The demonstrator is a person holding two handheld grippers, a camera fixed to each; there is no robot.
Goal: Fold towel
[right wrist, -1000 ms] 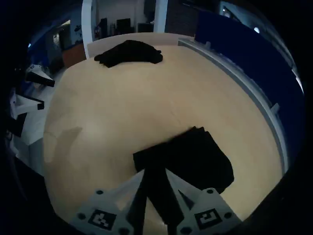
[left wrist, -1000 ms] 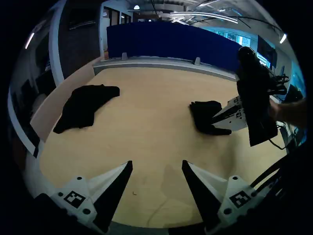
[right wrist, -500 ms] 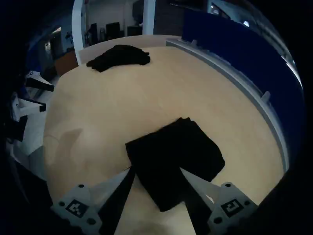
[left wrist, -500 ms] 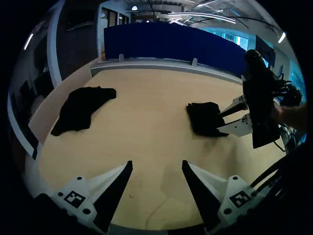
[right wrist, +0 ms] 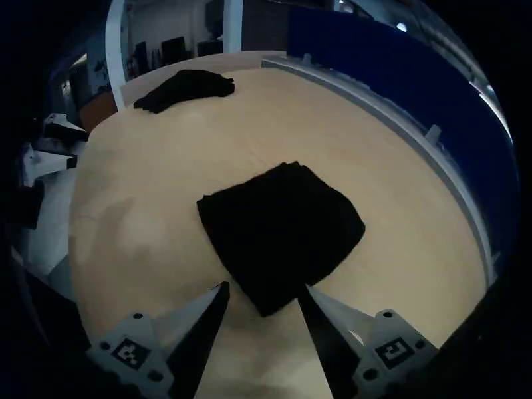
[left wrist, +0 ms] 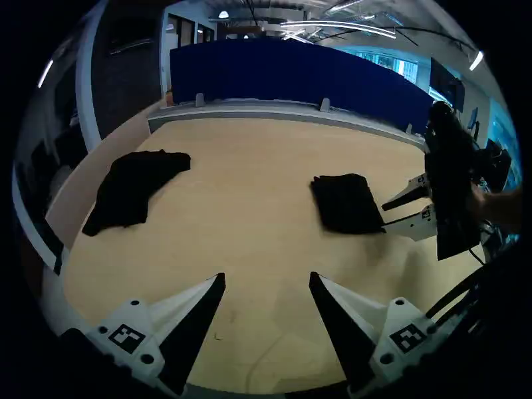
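Towel (right wrist: pixel 282 229): a dark, compact, roughly square packet lying flat on the pale wooden table (left wrist: pixel 253 159), to the right of its middle, with fairly even edges (no loose flap that I can make out). The right gripper (right wrist: pixel 263 286) hovers at its near corner with fingers spread wide. The corner lies between them, but neither finger presses on it. The left gripper (left wrist: pixel 266 276) is likewise wide and empty, over bare table by the near edge, well apart from the towel. The folding looks finished, or nearly so. A second dark cloth (left wrist: pixel 133 186) lies crumpled at the left. If that is next, it calls for a reach across, finding a corner in the heap, and spreading it flat before any fold.
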